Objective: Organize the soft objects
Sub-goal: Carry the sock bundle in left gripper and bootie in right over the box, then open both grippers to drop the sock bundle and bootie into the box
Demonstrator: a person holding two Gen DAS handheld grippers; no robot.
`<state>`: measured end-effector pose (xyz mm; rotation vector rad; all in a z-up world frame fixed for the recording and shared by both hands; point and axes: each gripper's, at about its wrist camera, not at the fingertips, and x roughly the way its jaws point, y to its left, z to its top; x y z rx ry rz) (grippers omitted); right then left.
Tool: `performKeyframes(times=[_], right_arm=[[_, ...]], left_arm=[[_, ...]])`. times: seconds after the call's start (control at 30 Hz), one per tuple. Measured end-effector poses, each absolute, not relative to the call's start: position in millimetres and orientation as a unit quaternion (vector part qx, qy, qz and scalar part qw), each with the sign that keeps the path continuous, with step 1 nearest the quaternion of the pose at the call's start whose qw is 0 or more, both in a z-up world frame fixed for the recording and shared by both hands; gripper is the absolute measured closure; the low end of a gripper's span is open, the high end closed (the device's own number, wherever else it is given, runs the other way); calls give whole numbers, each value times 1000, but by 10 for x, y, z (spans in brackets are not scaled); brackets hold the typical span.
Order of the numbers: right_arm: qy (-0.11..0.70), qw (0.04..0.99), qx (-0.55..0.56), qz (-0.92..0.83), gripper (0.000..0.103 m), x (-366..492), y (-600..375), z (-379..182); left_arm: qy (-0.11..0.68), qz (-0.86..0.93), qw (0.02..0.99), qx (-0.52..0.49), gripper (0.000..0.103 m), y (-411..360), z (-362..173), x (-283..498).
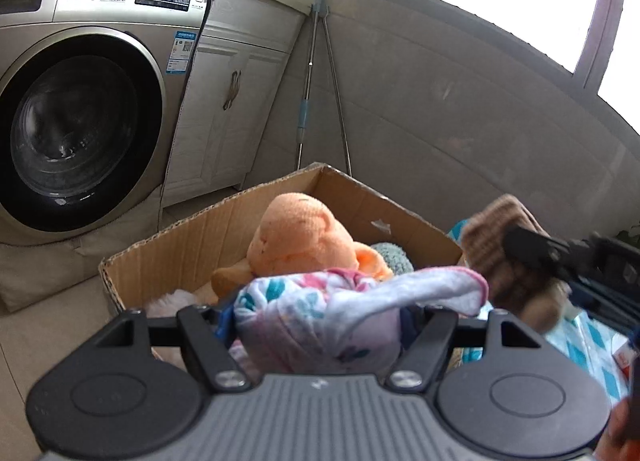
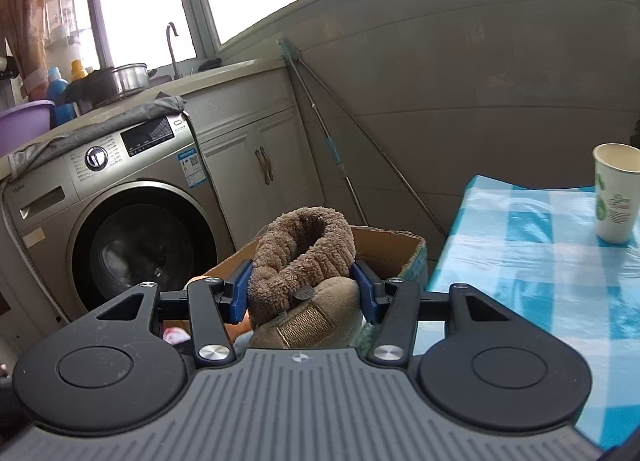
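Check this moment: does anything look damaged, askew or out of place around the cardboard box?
Only minor wear: the cardboard box has a ragged, torn top rim and a scuffed white patch on its inner wall. The orange plush toy lies slumped inside, as expected. Nothing is spilled.

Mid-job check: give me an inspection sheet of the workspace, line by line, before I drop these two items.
Surface: table with blue checked cloth beside the box.
Job's things: cardboard box on the floor holding an orange plush toy; patterned cloth bundle; brown fuzzy slipper.
Clutter: paper cup on the table.
Grippers: left gripper holds the bundle; right gripper clamps the slipper.
Cables: nothing seen.
Surroundings: washing machine, cabinet, mop pole against the wall.
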<state>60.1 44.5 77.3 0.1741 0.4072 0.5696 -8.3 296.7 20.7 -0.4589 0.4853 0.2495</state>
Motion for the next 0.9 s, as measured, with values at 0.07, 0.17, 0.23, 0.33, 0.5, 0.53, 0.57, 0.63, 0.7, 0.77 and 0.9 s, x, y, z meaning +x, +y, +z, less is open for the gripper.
performKeyframes(times=[0.07, 0.17, 0.23, 0.33, 0.5, 0.53, 0.57, 0.63, 0.7, 0.77, 0.9], right_arm=[[201, 935, 81, 280, 38, 633, 486, 766], [204, 935, 82, 280, 38, 698, 553, 762], [205, 934, 83, 280, 38, 729, 587, 752], [210, 933, 84, 281, 38, 774, 637, 732], [227, 927, 94, 284, 21, 850, 688, 706], [228, 928, 98, 279, 9, 848, 679, 703], [226, 928, 103, 276, 5, 830, 661, 705], [220, 931, 114, 269, 3, 775, 605, 736], [214, 934, 120, 259, 3, 728, 563, 772], [204, 940, 122, 247, 2, 640, 489, 818], [182, 950, 133, 214, 0, 405, 305, 907]], left_arm=[[241, 122, 936, -225, 31, 2974, 193, -78], [250, 121, 935, -221, 31, 2974, 167, -62], [255, 121, 934, -218, 31, 2976, 156, -42], [262, 121, 933, -215, 31, 2983, 144, -22], [263, 125, 937, -192, 20, 2955, 157, -15], [260, 129, 938, -188, 14, 2955, 167, -20], [257, 132, 940, -184, 12, 2944, 178, -38], [250, 137, 942, -176, 5, 2939, 203, -64], [242, 143, 945, -168, 1, 2932, 231, -87], [238, 148, 946, -164, 1, 2925, 250, -97], [226, 151, 950, -153, 1, 2890, 292, -116]])
